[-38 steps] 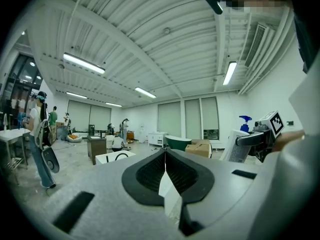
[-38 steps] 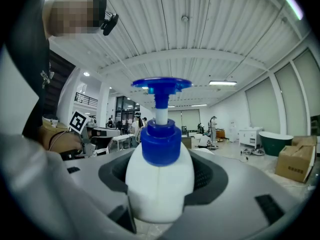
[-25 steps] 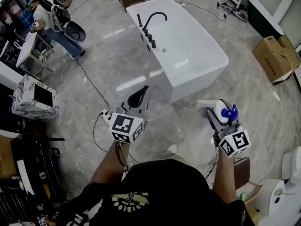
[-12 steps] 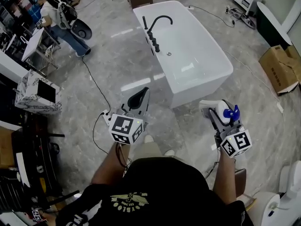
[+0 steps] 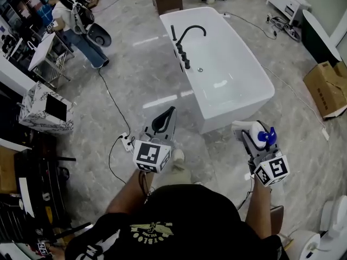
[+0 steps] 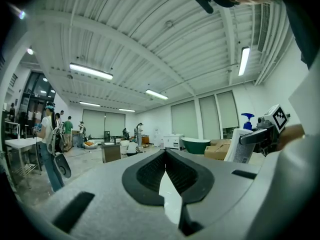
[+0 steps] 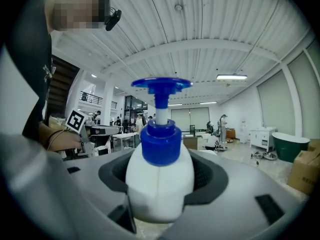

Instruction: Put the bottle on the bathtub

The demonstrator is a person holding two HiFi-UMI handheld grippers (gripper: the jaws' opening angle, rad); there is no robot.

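Observation:
A white pump bottle with a blue cap and pump head sits between the jaws of my right gripper, which is shut on it. In the head view the bottle is held at the lower right, short of the white bathtub. The tub has a black arched faucet on its left rim. My left gripper hangs left of the tub's near end, shut with nothing in it. In the left gripper view its jaws meet, and the bottle shows at the right.
A black cable and power strip lie on the grey marble floor by my left gripper. A person stands at the far left near a white table. Cardboard boxes sit at the right. A marbled box stands at the left.
The view has advanced toward the bathtub, and a foot has stepped forward. Both grippers keep their hold and relative positions.

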